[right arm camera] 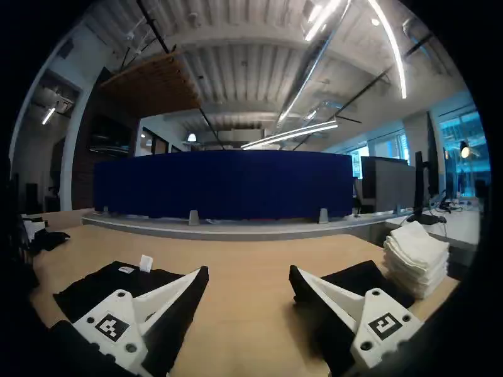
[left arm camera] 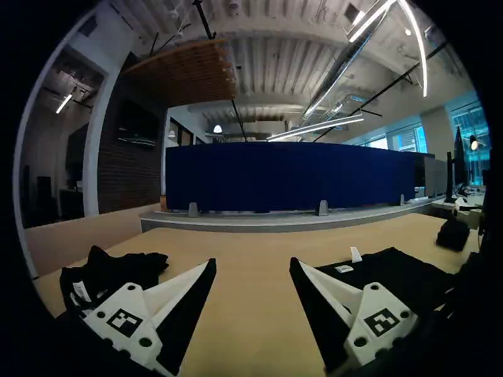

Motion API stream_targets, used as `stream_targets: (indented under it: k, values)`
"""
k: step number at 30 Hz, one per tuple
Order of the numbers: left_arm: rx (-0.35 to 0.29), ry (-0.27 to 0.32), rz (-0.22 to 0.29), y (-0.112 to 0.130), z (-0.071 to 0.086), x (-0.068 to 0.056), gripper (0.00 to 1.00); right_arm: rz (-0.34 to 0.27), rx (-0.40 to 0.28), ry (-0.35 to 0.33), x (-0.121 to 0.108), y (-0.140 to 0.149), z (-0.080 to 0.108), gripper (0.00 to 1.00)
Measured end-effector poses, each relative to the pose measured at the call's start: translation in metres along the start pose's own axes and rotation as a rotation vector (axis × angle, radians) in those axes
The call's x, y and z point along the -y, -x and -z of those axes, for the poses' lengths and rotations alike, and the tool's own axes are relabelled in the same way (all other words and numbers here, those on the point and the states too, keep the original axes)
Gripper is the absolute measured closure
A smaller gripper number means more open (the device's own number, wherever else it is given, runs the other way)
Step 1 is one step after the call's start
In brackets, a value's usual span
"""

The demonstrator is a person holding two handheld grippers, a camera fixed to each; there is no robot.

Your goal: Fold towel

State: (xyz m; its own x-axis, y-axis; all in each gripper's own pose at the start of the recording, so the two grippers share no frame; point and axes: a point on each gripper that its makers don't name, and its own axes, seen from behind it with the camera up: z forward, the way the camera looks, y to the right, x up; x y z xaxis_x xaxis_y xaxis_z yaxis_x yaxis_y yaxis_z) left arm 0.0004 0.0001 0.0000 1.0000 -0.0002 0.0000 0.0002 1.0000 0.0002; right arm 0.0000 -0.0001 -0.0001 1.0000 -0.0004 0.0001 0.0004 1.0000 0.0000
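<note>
Zero contact: holding left gripper and right gripper low over table, jaws spread wide, empty. Flanking black towel, flat toward near edge between them, likely staging for corner pinches.

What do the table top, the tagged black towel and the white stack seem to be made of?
Table top: probably wood-look laminate, smooth, slight sheen.
Black towel: matte soft cloth, with white tag.
White stack: folded cloth, soft layered edges.
</note>
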Motion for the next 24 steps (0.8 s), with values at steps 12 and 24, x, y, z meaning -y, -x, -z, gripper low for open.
stream_targets:
  k: [12,24]
  values:
    - [0.0,0.0,0.0,0.0009,-0.0001,-0.0002,0.14,0.001,0.001,0.0,-0.0003,-0.0009,-0.0001,0.0]
    - [0.0,0.0,0.0,0.0,0.0005,-0.0008,0.14,0.0,0.0,0.0,-0.0001,-0.0011,0.0007,0.0]
